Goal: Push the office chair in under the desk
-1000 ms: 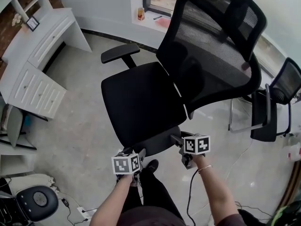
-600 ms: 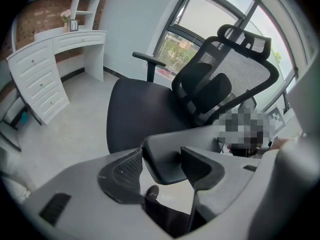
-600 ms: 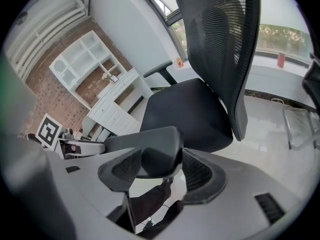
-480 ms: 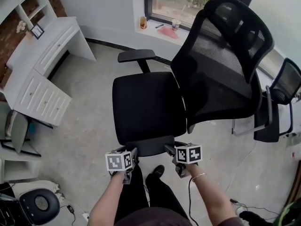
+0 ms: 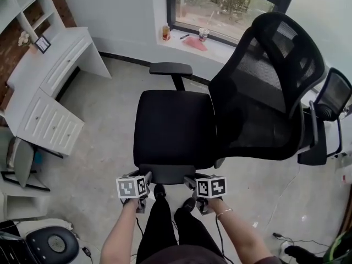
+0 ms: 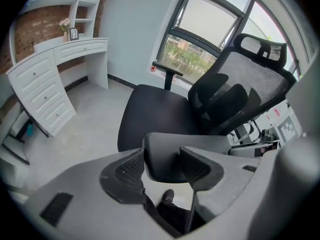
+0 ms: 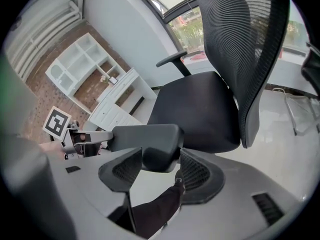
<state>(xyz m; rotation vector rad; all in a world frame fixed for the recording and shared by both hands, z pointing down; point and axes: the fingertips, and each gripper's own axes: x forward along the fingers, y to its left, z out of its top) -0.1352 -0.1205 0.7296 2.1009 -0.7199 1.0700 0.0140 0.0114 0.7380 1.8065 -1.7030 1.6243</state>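
The black mesh office chair (image 5: 173, 128) stands in mid-floor, backrest (image 5: 264, 92) to the right. Its near armrest (image 5: 168, 174) lies across in front of me. My left gripper (image 5: 144, 177) clasps the armrest's left end. Its jaws have just been closing, and the armrest (image 6: 165, 154) sits between the pads of this gripper (image 6: 162, 166). My right gripper (image 5: 190, 181) is shut on the right end. In the right gripper view the armrest (image 7: 150, 139) fills the gap of that gripper (image 7: 159, 168). The white desk (image 5: 52, 59) stands along the left wall.
A white drawer unit (image 5: 44, 120) stands below the desk. A second black chair (image 5: 327, 111) is at the right edge. The window sill (image 5: 190, 40) carries cups. My shoes (image 5: 159, 191) are under the armrest. A round black device (image 5: 49, 243) and cables lie lower left.
The chair has swivelled, so its backrest stands more upright in the head view and the far armrest has moved right. Both grippers have shifted left with the near armrest.
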